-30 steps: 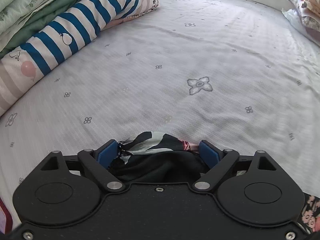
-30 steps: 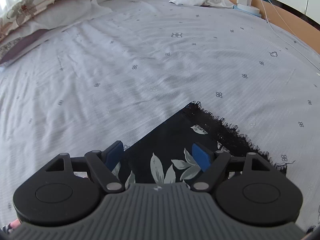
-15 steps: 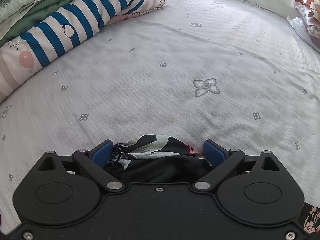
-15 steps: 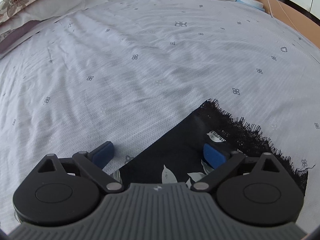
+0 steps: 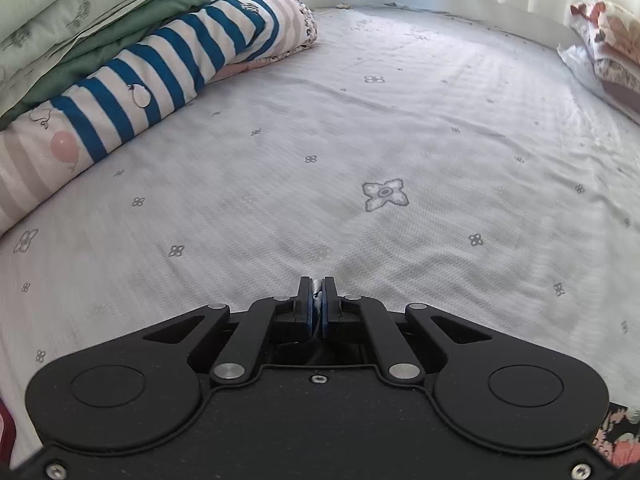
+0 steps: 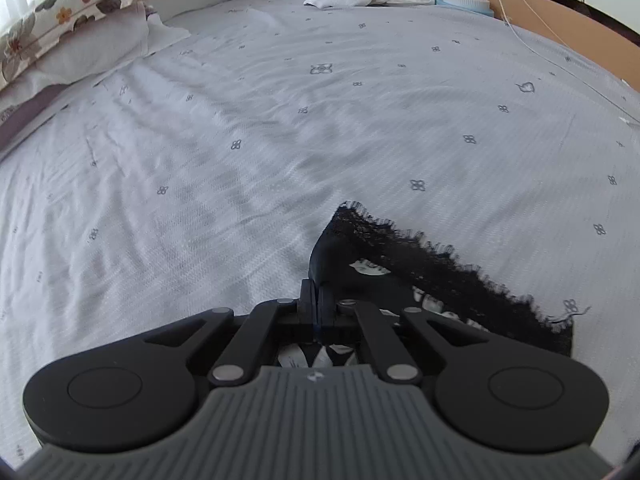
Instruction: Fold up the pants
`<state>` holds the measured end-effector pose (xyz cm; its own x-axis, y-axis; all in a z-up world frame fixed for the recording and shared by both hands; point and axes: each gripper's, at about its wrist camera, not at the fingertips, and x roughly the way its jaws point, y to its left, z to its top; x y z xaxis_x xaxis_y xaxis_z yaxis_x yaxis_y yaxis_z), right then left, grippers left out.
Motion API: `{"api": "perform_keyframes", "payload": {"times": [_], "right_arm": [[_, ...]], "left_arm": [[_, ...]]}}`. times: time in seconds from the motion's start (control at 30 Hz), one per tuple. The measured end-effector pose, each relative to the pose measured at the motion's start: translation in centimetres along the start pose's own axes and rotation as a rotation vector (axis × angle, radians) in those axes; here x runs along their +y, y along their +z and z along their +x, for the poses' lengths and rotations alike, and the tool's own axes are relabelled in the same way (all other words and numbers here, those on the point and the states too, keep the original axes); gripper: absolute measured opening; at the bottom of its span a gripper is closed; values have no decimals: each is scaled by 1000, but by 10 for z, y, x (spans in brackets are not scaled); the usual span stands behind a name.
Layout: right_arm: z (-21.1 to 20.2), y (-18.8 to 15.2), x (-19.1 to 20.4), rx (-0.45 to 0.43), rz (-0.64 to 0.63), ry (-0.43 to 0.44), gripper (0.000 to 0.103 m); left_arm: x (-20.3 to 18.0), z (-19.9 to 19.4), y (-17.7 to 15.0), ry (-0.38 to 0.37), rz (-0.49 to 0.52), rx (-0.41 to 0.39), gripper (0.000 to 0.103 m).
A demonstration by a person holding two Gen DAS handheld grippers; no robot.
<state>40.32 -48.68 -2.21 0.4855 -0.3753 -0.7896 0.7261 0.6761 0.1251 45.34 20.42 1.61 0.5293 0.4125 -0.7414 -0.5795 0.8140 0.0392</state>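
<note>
Left hand-held gripper (image 5: 317, 294): jaws just closed, clamped on a sliver of the pants (image 6: 400, 276). Right hand-held gripper (image 6: 316, 294): likewise just closed, pinching the black floral fabric beside its lace hem. Pants spread on the grey bed (image 6: 280, 140).

Both sets of jaws, wide apart half a second ago, have just closed. The left hand-held gripper (image 5: 317, 300) now pinches a thin sliver of the pants (image 5: 317, 295), whose bunched fabric no longer shows between its fingers. The right hand-held gripper (image 6: 317, 298) has clamped the black pants' near-left edge, pulling the lace hem (image 6: 420, 256) up into a peak.
</note>
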Motion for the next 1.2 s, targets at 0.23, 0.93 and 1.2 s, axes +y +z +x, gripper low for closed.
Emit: {"api": "perform_keyframes", "payload": {"times": [0.23, 0.93, 1.2], "right_arm": [[-46, 5, -29, -66, -48, -4, 2], [-112, -47, -123, 58, 92, 333, 30], [-74, -57, -98, 112, 136, 336, 39]], "left_arm": [[17, -47, 4, -21, 28, -41, 4], [71, -140, -16, -117, 32, -57, 4], [70, -132, -8, -101, 39, -56, 4]]}}
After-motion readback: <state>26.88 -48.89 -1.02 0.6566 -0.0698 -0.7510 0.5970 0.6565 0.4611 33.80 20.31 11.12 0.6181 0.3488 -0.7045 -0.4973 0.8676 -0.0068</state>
